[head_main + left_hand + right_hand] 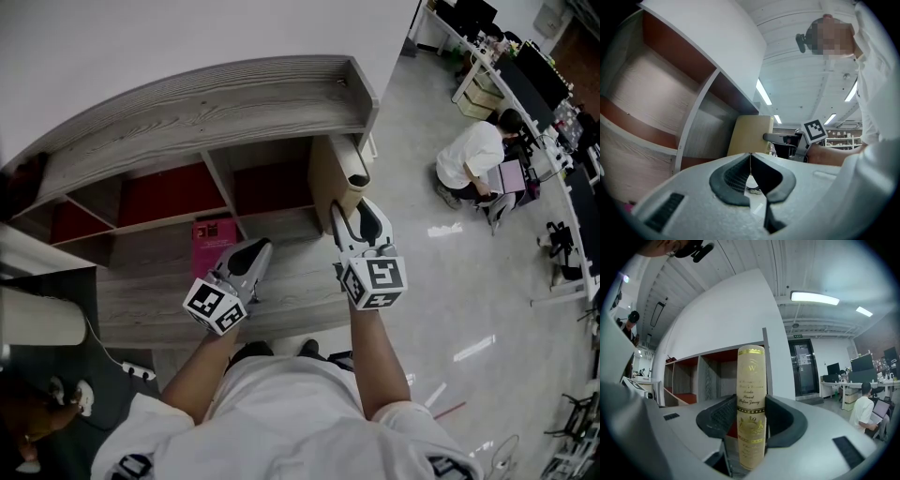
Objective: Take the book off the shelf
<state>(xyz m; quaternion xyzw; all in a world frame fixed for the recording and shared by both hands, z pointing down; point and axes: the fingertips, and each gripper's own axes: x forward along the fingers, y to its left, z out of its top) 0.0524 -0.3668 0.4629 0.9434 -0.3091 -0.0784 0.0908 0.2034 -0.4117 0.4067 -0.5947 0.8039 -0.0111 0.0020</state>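
Observation:
A tall cream book (330, 178) with gold print on its spine (751, 394) stands upright at the right end of the grey wooden shelf (187, 112). My right gripper (352, 208) is shut on its spine, one pad on each side, and points level at the shelf. The left gripper view shows the same book (750, 133) with the right gripper (780, 138) on it. My left gripper (261, 248) hovers in front of the middle compartment, jaws shut (750, 159) with nothing between them.
A pink book or box (214, 236) lies on the lower shelf board, just left of my left gripper. The compartments have red back panels. A person (476, 155) crouches on the shiny floor at right, near desks. A power strip (141, 372) lies on the floor at lower left.

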